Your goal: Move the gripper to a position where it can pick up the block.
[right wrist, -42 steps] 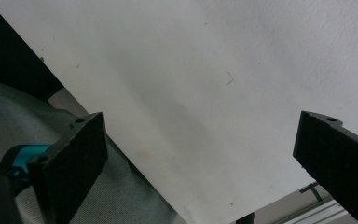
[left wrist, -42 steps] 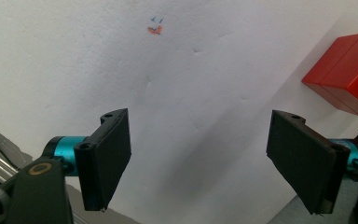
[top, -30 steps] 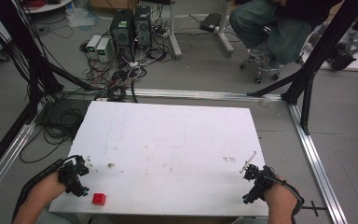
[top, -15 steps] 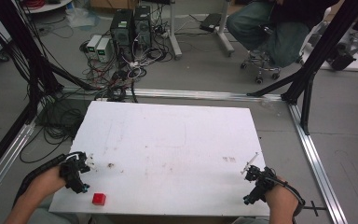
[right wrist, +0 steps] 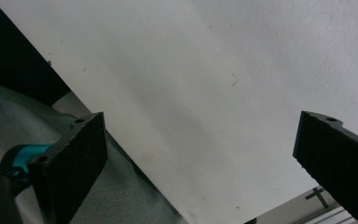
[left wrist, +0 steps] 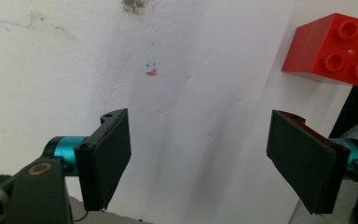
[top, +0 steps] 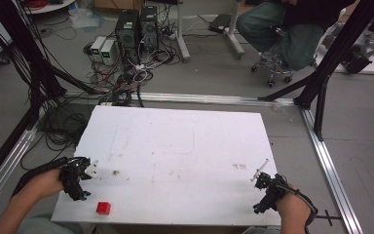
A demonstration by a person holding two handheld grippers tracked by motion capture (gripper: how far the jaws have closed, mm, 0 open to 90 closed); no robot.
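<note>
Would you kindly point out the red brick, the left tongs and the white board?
red brick [left wrist: 335,49], left gripper view, studded top.
left tongs [left wrist: 198,161], left gripper view, midway between tips.
white board [top: 185,141], high view, bare middle.

red brick [left wrist: 338,49]: right side cut by frame edge | seated person [top: 292,29]: upper body cropped

Left hand-held gripper [left wrist: 198,158] and right hand-held gripper [right wrist: 200,163], both with jaws wide apart, empty.
</note>
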